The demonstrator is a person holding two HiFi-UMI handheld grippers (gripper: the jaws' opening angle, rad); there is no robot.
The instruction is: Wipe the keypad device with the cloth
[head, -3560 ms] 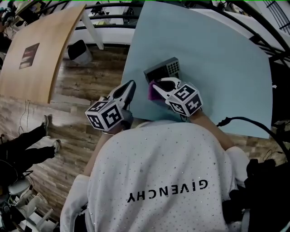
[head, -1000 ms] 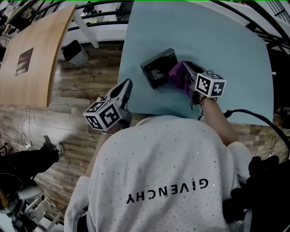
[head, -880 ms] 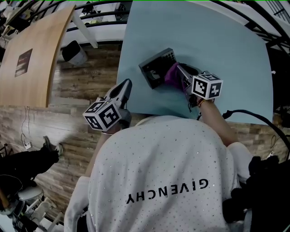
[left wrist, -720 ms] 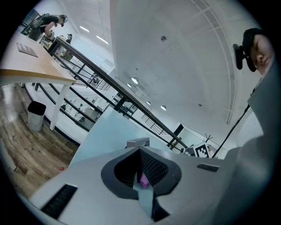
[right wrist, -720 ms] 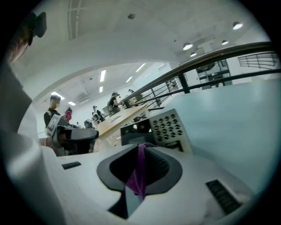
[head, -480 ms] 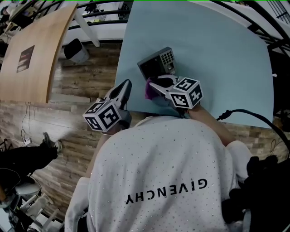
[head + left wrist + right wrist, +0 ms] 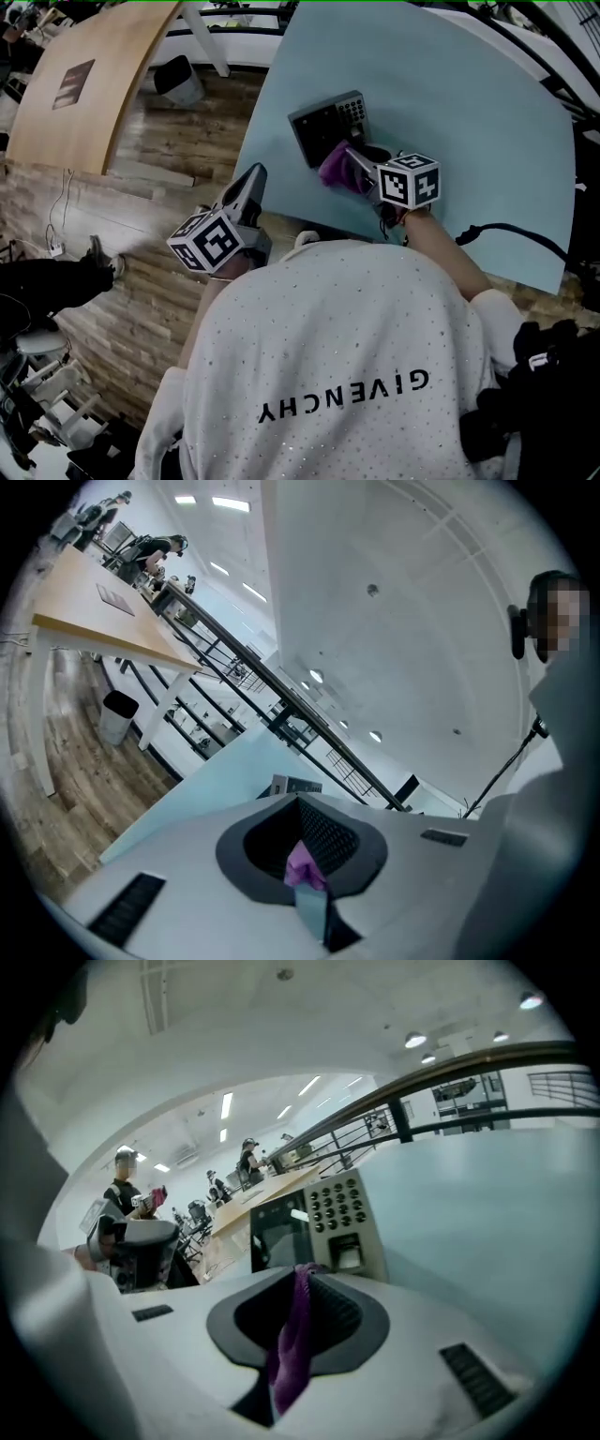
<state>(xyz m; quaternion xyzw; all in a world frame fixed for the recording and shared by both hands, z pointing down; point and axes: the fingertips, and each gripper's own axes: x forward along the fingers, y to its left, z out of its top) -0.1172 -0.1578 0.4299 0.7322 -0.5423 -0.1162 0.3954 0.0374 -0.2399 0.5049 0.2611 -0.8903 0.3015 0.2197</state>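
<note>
The dark keypad device [image 7: 328, 125] lies on the light-blue table [image 7: 450, 84] near its left edge. My right gripper [image 7: 353, 165] is shut on the purple cloth [image 7: 335, 170] and presses it against the device's near edge. In the right gripper view the cloth [image 7: 291, 1335] hangs between the shut jaws of the right gripper [image 7: 302, 1274], with the keypad device [image 7: 319, 1222] just beyond. My left gripper [image 7: 254, 178] hovers off the table's left edge with its jaws together and nothing held. In the left gripper view the left gripper [image 7: 301, 805] points at the device [image 7: 295, 785].
A wooden table [image 7: 84, 84] and a grey bin [image 7: 178, 80] stand to the left over plank flooring. A black cable [image 7: 506, 232] runs along the table's near right edge. Someone's shoes [image 7: 98, 262] show at far left. People stand far off [image 7: 122, 1194].
My right gripper has swept the cloth back and forth over the device; since half a second ago it has moved right and a little further away along the near edge. The left gripper has stayed put.
</note>
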